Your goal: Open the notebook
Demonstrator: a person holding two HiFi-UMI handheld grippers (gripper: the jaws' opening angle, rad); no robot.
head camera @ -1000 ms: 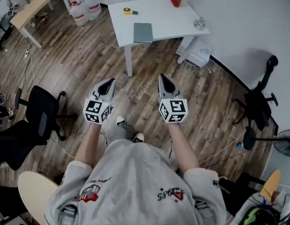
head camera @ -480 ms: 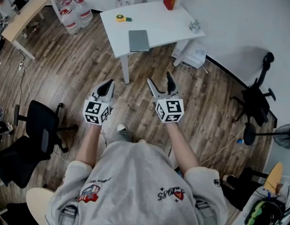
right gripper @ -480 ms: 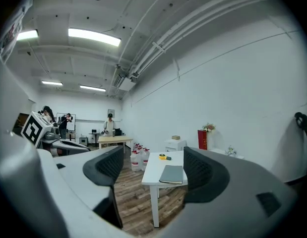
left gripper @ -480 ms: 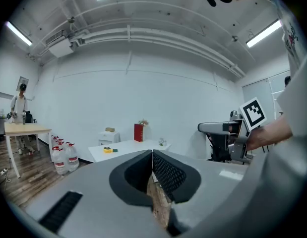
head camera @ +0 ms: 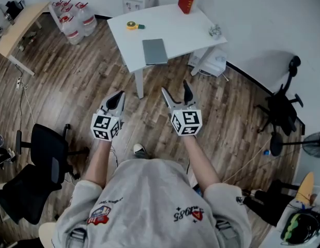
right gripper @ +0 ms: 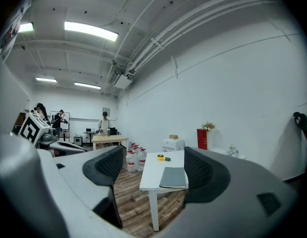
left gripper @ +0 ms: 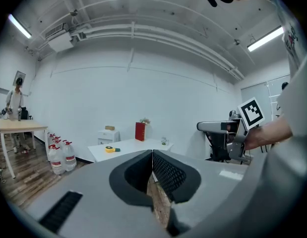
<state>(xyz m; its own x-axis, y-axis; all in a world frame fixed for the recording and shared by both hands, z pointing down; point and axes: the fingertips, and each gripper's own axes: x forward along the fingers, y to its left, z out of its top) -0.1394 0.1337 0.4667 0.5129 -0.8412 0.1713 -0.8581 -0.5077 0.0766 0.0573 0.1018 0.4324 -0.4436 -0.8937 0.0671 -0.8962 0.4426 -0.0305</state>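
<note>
notebook [head camera: 155, 51] closed on surface [head camera: 175, 25], nothing done yet; left hand-held gripper [head camera: 119, 95] jaws together, empty, right hand-held gripper [head camera: 175, 87] opening wide, empty, both well short of it.

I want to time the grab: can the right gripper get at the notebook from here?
Probably not yet. The right gripper, jaws opening with nothing between them, hangs over the floor well short of the table where the notebook lies closed. Nothing blocks the way; stepping closer should do.

shirt [head camera: 144, 190]: grey, short sleeves, red-blue prints | left tongs [head camera: 120, 94], right tongs [head camera: 175, 87]: grey, black-white marker cubes
</note>
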